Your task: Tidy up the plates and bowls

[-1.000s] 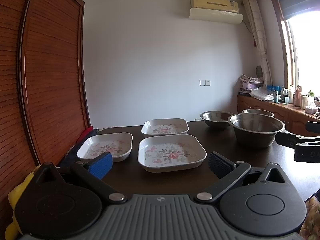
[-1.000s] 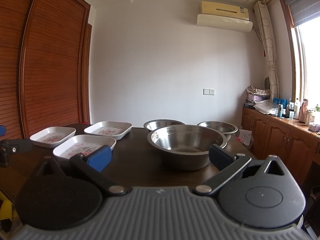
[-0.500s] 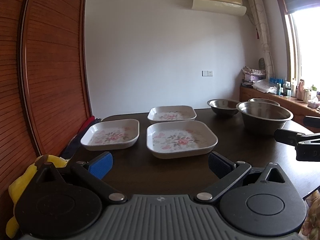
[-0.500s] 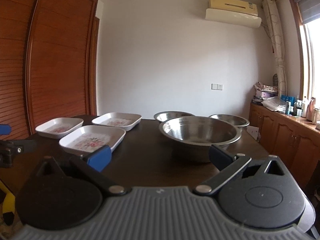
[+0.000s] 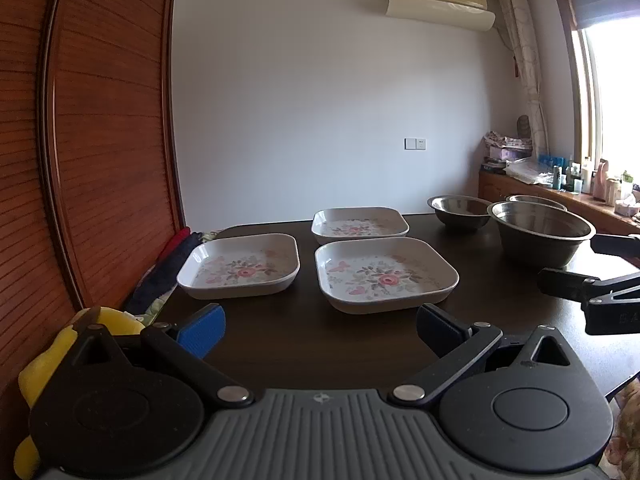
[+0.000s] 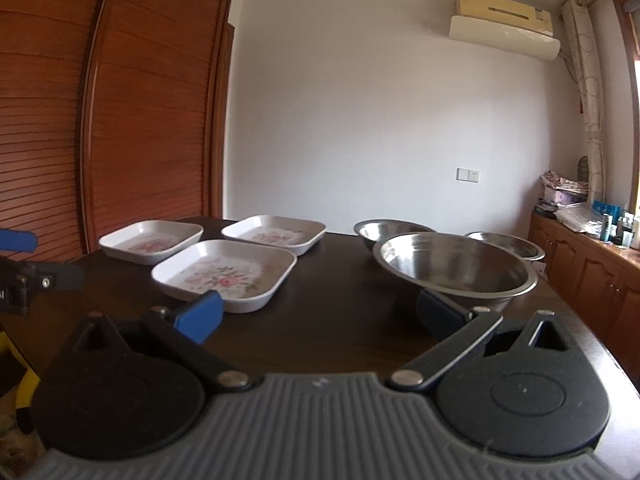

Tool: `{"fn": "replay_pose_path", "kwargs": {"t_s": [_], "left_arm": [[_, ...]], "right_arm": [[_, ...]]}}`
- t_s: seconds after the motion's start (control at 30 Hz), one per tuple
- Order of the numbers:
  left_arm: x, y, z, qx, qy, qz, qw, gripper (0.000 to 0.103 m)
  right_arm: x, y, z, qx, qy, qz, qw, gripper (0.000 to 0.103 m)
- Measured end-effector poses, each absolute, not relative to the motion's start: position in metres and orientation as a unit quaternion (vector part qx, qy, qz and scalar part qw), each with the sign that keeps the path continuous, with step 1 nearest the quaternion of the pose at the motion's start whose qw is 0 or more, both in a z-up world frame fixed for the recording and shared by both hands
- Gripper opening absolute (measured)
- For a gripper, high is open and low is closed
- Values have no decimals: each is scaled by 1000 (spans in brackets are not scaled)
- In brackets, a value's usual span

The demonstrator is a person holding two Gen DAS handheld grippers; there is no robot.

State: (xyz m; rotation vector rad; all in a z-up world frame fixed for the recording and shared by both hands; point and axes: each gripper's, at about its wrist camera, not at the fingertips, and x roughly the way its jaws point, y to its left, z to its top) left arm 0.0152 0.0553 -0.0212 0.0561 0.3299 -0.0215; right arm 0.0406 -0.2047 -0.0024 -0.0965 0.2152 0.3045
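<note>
Left wrist view: you are holding the left gripper (image 5: 320,330) spread and empty before the nearest white square floral plate (image 5: 385,273) on the dark wooden table (image 5: 304,344). The right gripper (image 6: 318,316), likewise spread, is facing the large stainless steel bowl (image 6: 454,266). Nothing is stacked yet; next, seat one rim between the fingers.

The left tongs (image 5: 320,330) have a grey ribbed body, flanked by two round black discs. Black link arms run forward from silver rivets to the fingers; one pad (image 5: 202,330) is bright blue and ridged, the other dark navy. The right tongs (image 6: 318,316) are built alike: grey ribbing, black discs, silver rivets, one blue pad (image 6: 199,316) and one dark.
</note>
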Motion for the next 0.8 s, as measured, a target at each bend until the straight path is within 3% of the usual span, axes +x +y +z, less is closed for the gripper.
{"fn": "replay_pose_path", "kwargs": {"t_s": [0.5,0.57,0.67,0.8], "left_arm": [[71,75,-9,-5,185,-46,982,103],[81,77,-10,-6,190,-54,980,103],[93,78,-11,-6,199,-64,978,103],[110,82,-12,-9,206,-61,976,88]], "right_arm": [[75,-184,15,-69,134,224,963,102],[84,-178,18,-77,141,238,958,90],[100,-172,22,-80,153,257,951,86],[124,-165,21,-87,170,269,944,77]]}}
